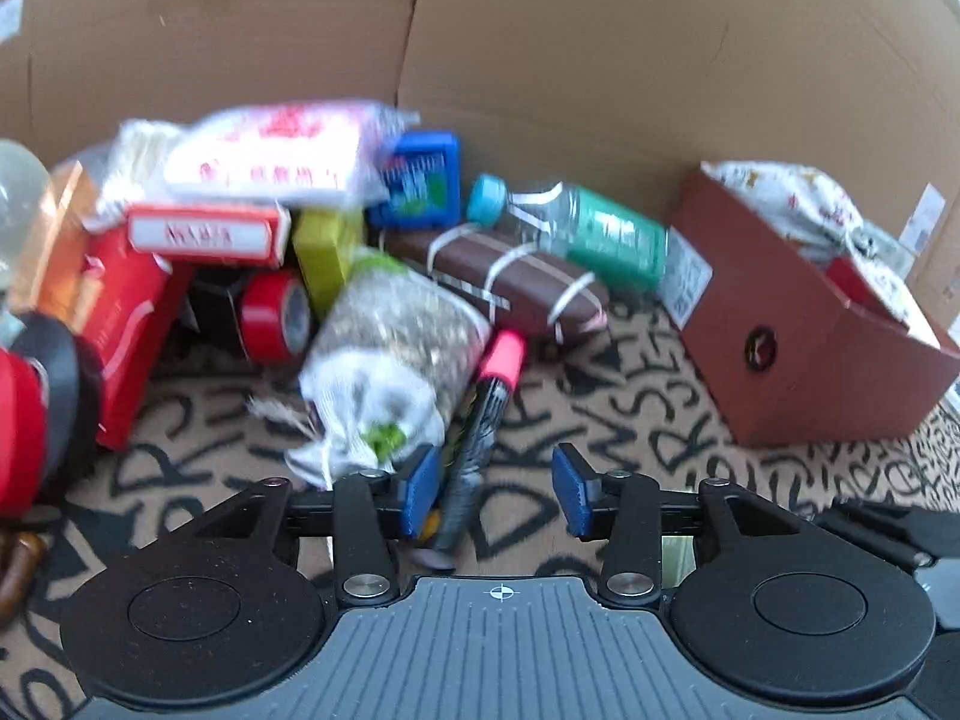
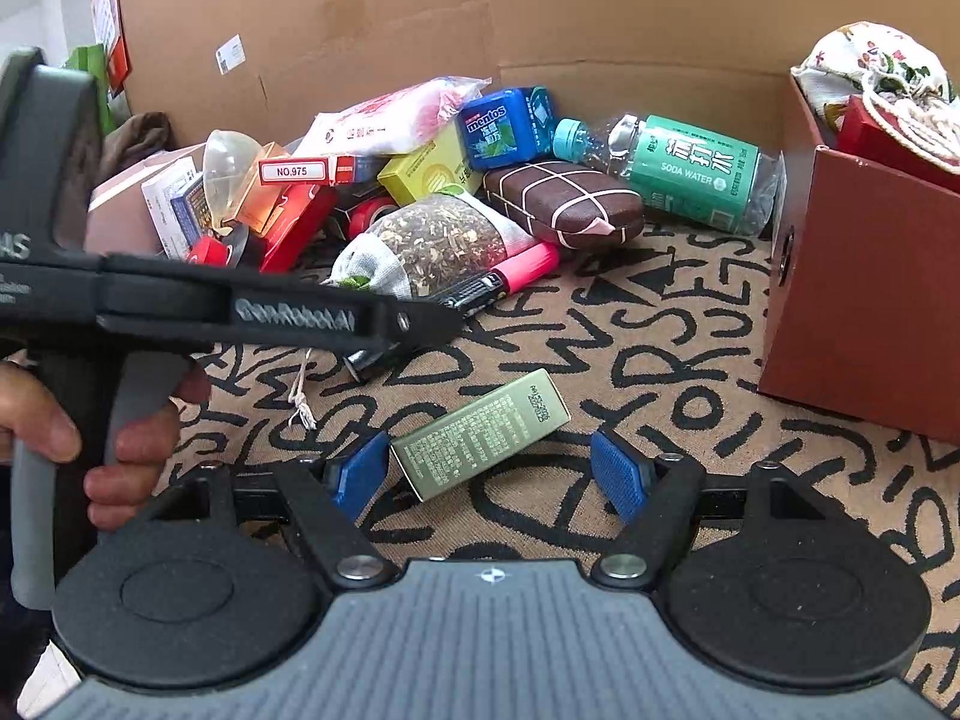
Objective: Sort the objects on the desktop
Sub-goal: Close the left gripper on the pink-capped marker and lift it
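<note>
A pile of desktop objects lies on a lettered mat against a cardboard wall. My left gripper [image 1: 495, 489] is open; a black marker with a pink cap [image 1: 480, 420] lies between its fingers, close to the left pad. A mesh bag of dried herbs [image 1: 390, 348] sits just left of the marker. My right gripper [image 2: 489, 471] is open over a gold-green rectangular box [image 2: 480, 432], which lies flat on the mat near the left pad. The left gripper also shows in the right wrist view [image 2: 414, 324], held by a hand and reaching toward the marker [image 2: 498, 282].
A red-brown cardboard box [image 1: 798, 324] holding a floral cloth pouch [image 2: 876, 66] stands at the right. The pile holds a soda water bottle [image 2: 690, 168], brown glasses case [image 2: 564, 204], blue mentos box [image 2: 498, 126], red tape roll [image 1: 276, 318] and red boxes [image 1: 126, 324].
</note>
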The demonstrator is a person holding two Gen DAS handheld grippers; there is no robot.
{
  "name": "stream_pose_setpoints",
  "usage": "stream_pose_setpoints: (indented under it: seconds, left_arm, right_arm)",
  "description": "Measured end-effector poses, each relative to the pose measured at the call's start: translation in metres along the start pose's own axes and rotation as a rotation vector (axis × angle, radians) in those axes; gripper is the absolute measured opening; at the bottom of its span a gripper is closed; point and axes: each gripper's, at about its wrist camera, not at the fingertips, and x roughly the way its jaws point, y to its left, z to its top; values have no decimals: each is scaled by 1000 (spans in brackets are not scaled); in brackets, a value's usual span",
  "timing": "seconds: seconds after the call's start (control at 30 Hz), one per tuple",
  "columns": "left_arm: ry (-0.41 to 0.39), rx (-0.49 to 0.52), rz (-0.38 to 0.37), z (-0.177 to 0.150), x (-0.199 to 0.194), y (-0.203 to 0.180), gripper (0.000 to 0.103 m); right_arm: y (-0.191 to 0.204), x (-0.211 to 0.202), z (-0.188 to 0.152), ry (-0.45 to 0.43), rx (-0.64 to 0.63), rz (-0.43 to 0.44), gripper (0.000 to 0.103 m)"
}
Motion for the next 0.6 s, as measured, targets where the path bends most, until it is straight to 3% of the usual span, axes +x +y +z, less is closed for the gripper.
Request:
stream_pose_setpoints:
  seconds: [0.17, 0.2, 0.23, 0.33, 0.6]
  left_arm:
    - [0, -3, 11, -1, 5, 1, 51]
    - [5, 2, 14, -1, 5, 1, 35]
    - [13, 6, 9, -2, 4, 1, 15]
    - [39, -1, -16, -6, -2, 0, 12]
    - [60, 9, -22, -32, -28, -20, 12]
  right_arm:
    - [1, 3, 1, 0, -9, -6, 78]
    - [1, 4, 2, -1, -12, -6, 76]
    - [1, 3, 1, -2, -12, -6, 65]
    - [-2, -1, 2, 6, 3, 1, 33]
    - [-11, -31, -12, 16, 20, -17, 21]
